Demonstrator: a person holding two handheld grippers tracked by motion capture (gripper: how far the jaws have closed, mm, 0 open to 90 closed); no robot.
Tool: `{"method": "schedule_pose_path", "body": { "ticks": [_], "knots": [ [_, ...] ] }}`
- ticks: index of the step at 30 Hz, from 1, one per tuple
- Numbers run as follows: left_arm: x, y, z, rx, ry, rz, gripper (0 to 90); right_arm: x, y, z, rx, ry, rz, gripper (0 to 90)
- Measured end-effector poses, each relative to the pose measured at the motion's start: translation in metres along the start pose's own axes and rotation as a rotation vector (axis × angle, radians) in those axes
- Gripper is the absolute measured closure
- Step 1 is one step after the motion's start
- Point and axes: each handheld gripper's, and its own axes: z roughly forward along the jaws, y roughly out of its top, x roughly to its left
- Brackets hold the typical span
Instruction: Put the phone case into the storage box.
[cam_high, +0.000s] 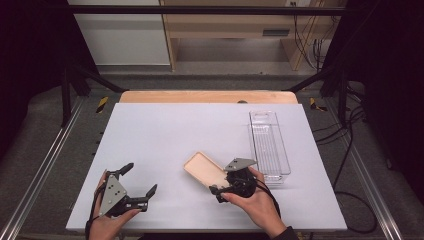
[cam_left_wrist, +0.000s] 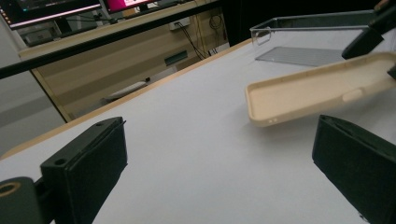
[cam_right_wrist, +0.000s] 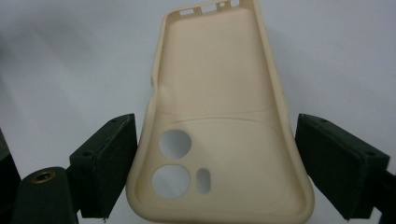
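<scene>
**Right claw (cam_high: 220, 179) pinches a soft phone case (cam_high: 202, 169) by its edges, and the grip looks thin**

The right claw is clamped on the beige phone case across its width, the jaws standing wide, at about five o'clock from the middle of the white table (cam_high: 165, 135). In the right gripper view the pads bear on the two long rims at the camera-hole end, and the case's left rim shows a small kink, so the soft shell seems to be bowing under the squeeze. The left gripper view shows the case tilted, its far end clear of the table with a shadow beneath.

The risk I see is the case buckling and popping out of the pads, or swinging down around that one-end grip, since most of its length hangs free toward eleven o'clock. A harder squeeze would only fold it more.

The clear tray (cam_high: 270, 142) lies at three o'clock, close to the right hand; a quick swing that way could knock the case's free end against its wall.

The left claw (cam_high: 142, 177) waits at seven o'clock, jaws apart and empty, well off to the side.
</scene>
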Motion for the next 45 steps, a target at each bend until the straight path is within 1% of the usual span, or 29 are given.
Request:
{"method": "schedule_pose_path", "body": {
  "ticks": [5,6,7,8,10,11,12,15,17,20,23,24,25,28,29,32,34,36,37,39,40,45],
  "knots": [
    [-0.012,0.004,0.012,0.013,0.0,0.075,4.3,-0.002,0.015,-0.002,0.023,0.019,-0.006,14.8],
    [-0.014,0.004,0.015,0.023,0.0,0.1,4.7,-0.001,0.018,-0.004,0.027,0.023,-0.01,14.8],
    [-0.017,0.004,0.018,0.033,-0.003,0.126,5.7,0.0,0.026,-0.006,0.029,0.03,-0.02,14.8],
    [-0.019,0.005,0.021,0.036,-0.005,0.138,5.7,0.0,0.026,-0.006,0.029,0.03,-0.02,14.8],
    [-0.025,0.006,0.026,0.042,-0.01,0.175,7.2,0.002,0.032,-0.007,0.032,0.034,-0.03,14.9],
    [-0.026,0.006,0.029,0.045,-0.01,0.189,8.2,0.003,0.036,-0.008,0.034,0.041,-0.039,14.9],
    [-0.028,0.006,0.032,0.05,-0.011,0.206,8.7,0.004,0.039,-0.008,0.037,0.045,-0.038,14.9],
    [-0.032,0.005,0.04,0.071,-0.009,0.27,10.5,0.007,0.049,-0.007,0.044,0.064,-0.05,14.8],
    [-0.033,0.005,0.044,0.076,-0.008,0.304,12.3,0.01,0.055,-0.006,0.047,0.074,-0.059,14.8],
    [-0.034,0.005,0.046,0.072,0.014,0.333,14.9,0.017,0.062,-0.004,0.058,0.097,-0.075,14.8],
    [-0.035,0.005,0.046,0.078,0.035,0.379,17.8,0.022,0.067,0.0,0.068,0.122,-0.095,14.7],
    [-0.036,0.005,0.046,0.079,0.033,0.388,19.4,0.024,0.068,0.0,0.073,0.128,-0.093,14.7],
    [-0.036,0.004,0.047,0.078,0.021,0.397,20.2,0.026,0.069,0.001,0.074,0.13,-0.091,14.7],
    [-0.037,0.004,0.045,0.084,0.021,0.44,25.4,0.031,0.072,0.002,0.073,0.145,-0.1,14.6],
    [-0.038,0.004,0.046,0.076,0.023,0.448,27.6,0.033,0.072,0.002,0.073,0.151,-0.101,14.6],
    [-0.041,0.004,0.044,0.074,0.04,0.484,32.4,0.039,0.072,0.002,0.078,0.161,-0.11,14.5],
    [-0.042,0.005,0.043,0.073,0.06,0.525,36.0,0.043,0.072,0.004,0.089,0.171,-0.12,14.5],
    [-0.043,0.006,0.042,0.073,0.071,0.552,39.5,0.046,0.072,0.004,0.093,0.178,-0.127,14.4],
    [-0.043,0.005,0.042,0.073,0.072,0.557,41.6,0.047,0.072,0.004,0.091,0.179,-0.131,14.4],
    [-0.043,0.005,0.042,0.072,0.079,0.567,44.4,0.048,0.073,0.003,0.091,0.185,-0.126,14.3],
    [-0.043,0.005,0.042,0.075,0.081,0.575,46.0,0.047,0.073,0.003,0.092,0.186,-0.13,14.2],
    [-0.045,0.005,0.041,0.082,0.086,0.603,53.2,0.043,0.074,0.003,0.098,0.196,-0.117,13.9]
  ]
}}
